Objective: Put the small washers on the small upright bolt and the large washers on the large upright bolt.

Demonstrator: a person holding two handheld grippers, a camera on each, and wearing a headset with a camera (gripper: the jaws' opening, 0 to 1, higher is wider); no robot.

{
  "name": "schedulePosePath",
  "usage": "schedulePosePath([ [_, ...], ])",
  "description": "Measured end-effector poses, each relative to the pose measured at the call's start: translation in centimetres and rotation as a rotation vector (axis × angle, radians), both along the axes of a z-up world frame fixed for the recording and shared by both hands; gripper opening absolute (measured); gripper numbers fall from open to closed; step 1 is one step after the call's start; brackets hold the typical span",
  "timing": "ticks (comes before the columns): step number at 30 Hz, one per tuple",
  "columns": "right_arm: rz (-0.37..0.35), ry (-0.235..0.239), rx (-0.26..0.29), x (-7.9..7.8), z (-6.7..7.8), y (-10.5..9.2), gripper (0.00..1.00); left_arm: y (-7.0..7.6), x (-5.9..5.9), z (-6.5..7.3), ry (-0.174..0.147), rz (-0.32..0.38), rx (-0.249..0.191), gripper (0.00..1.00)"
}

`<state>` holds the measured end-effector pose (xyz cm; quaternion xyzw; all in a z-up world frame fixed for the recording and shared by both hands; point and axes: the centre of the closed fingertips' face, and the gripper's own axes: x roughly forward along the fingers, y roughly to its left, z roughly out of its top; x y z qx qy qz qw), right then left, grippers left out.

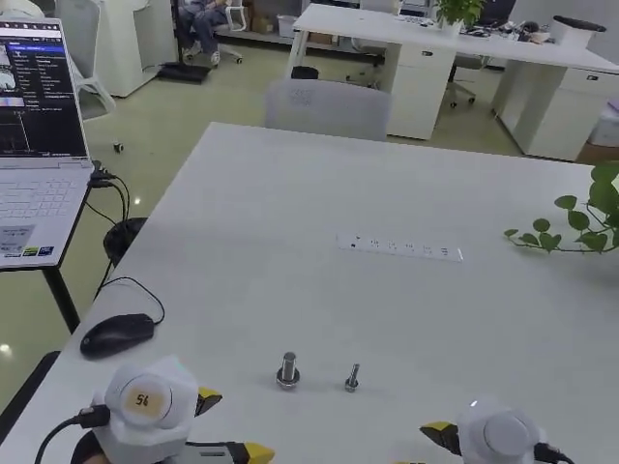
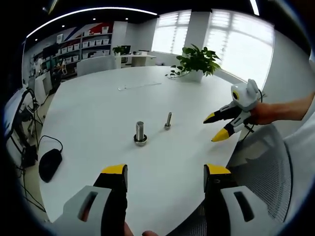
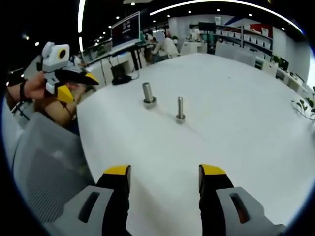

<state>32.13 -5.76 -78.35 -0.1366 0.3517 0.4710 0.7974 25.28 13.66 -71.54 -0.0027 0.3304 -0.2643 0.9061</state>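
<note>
Large upright bolt (image 1: 287,370): standing on white table (image 1: 290,242), near the front edge.
Small upright bolt (image 1: 352,378): just beside it, to its right in the head view, not touching.
Left gripper (image 2: 166,172): jaws spread wide, nothing between them, aimed at both bolts.
Right gripper (image 3: 165,171): jaws likewise parted and bare, pointed at the bolts from the opposite side.
Black mouse (image 1: 117,334): at left table edge.
Power strip (image 1: 399,247): mid-table.
Laptop (image 1: 34,145): open, on a side stand at left.
</note>
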Motion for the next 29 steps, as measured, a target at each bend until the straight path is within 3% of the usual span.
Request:
schedulePosePath([
  [29, -0.027, 0.017, 0.003, -0.49, -0.38, -0.52, 0.57, 0.02, -0.24, 0.12, 0.003, -0.010, 0.003, 0.62],
])
